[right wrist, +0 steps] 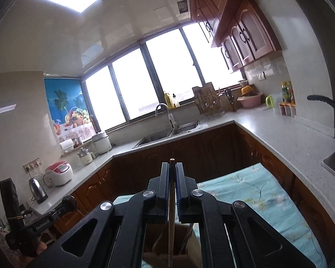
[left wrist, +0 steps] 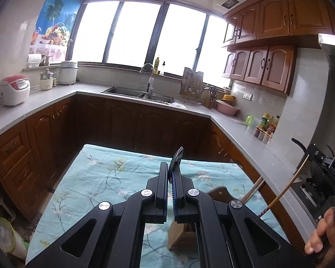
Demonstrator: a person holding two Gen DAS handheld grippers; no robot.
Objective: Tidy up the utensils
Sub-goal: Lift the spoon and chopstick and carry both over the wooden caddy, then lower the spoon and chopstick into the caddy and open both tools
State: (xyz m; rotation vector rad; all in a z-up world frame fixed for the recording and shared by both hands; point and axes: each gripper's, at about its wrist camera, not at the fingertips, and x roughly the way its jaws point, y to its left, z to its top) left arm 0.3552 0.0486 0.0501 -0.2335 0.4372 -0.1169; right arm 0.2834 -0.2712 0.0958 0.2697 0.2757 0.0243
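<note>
My left gripper (left wrist: 170, 167) is shut on a dark spoon (left wrist: 177, 157), held edge-on with its round head poking up past the fingertips. My right gripper (right wrist: 172, 167) is shut on a long wooden chopstick (right wrist: 171, 201), whose tip rises just above the fingers. A wooden utensil holder (right wrist: 165, 253) sits below both grippers on the teal floral cloth, with some handles inside it. In the left wrist view the holder (left wrist: 178, 234) shows under the jaws, and the chopstick (left wrist: 279, 195) slants at the right. The spoon's head (right wrist: 69, 202) appears at lower left in the right wrist view.
The cloth-covered table (left wrist: 100, 178) stands in a U-shaped kitchen with wooden cabinets. Beyond are a sink (left wrist: 131, 92), a rice cooker (left wrist: 14, 89), a dish rack (left wrist: 193, 84), bottles (left wrist: 266, 124) and a pan handle (right wrist: 321, 99). A person's hand (left wrist: 323, 234) grips the right tool.
</note>
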